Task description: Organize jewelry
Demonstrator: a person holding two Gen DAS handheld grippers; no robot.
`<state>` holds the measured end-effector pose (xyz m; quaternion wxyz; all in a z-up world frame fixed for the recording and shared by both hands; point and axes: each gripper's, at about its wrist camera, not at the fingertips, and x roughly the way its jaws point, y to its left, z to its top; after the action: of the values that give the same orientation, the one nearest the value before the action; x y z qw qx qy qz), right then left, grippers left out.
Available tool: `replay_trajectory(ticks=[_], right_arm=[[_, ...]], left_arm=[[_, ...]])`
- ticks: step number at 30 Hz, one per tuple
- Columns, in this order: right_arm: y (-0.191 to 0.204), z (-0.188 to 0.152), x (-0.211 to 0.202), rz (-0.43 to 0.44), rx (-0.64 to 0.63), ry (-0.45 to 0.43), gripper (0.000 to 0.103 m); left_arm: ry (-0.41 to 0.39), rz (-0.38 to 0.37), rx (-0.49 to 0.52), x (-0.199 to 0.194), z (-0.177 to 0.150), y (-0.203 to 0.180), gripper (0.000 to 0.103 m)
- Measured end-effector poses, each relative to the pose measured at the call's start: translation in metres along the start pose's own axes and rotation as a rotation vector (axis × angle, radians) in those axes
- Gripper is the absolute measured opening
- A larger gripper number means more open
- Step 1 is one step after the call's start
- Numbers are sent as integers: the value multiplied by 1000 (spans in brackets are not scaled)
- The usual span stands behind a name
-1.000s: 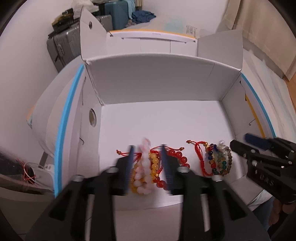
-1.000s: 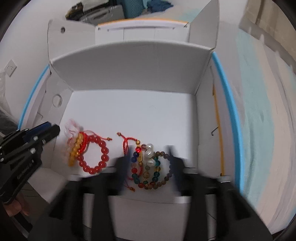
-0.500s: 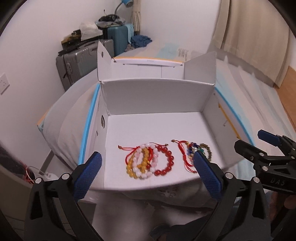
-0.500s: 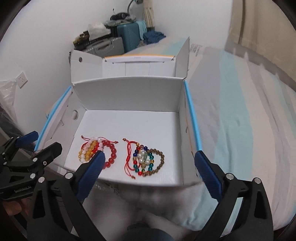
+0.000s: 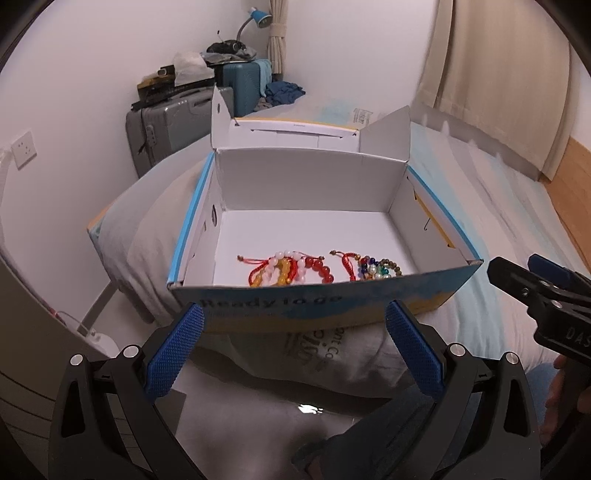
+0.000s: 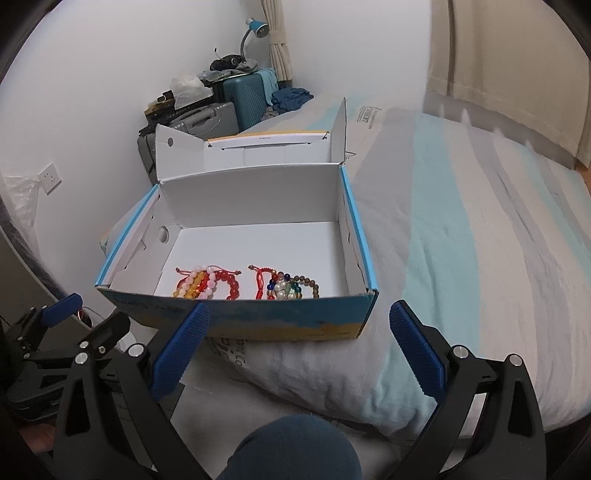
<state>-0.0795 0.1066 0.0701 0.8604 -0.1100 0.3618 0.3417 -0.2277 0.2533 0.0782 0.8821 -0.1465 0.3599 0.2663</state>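
An open blue-and-white cardboard box [image 5: 380, 184] [image 6: 258, 192] stands on a pillow on the bed. Inside, near its front wall, lie two heaps of bead bracelets: a red, orange and pink heap [image 5: 291, 267] [image 6: 207, 282] on the left and a multicoloured heap with a red cord [image 5: 369, 266] [image 6: 286, 286] on the right. My left gripper [image 5: 293, 317] is open and empty, held back in front of the box. My right gripper [image 6: 297, 317] is open and empty too, also in front of the box.
The box lid [image 5: 295, 129] stands open behind it. The bed [image 6: 480, 240] with a striped cover stretches right. Suitcases [image 5: 173, 125] and a lamp [image 5: 258, 16] stand by the back wall. A white pillow [image 6: 314, 365] lies under the box front.
Both grippers have opened wide and pulled back and down out of the box, leaving the two bracelet heaps lying inside. The box front wall now partly hides the bracelets.
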Motion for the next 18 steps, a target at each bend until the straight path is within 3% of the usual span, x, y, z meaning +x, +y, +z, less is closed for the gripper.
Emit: replay_trajectory(ticks=[11,14,18], right_arm=[[7,-9,-6,6,-11,9,94],[9,-9,-5,7,-12,14,94],[12,-11,-4,4,-23,21,94]], left_arm=[[0,37,-15,-6,-4,4,97],[-12,92,23,-6,-5,-1,97],[14,23,-7,-2,-4,-1,97]])
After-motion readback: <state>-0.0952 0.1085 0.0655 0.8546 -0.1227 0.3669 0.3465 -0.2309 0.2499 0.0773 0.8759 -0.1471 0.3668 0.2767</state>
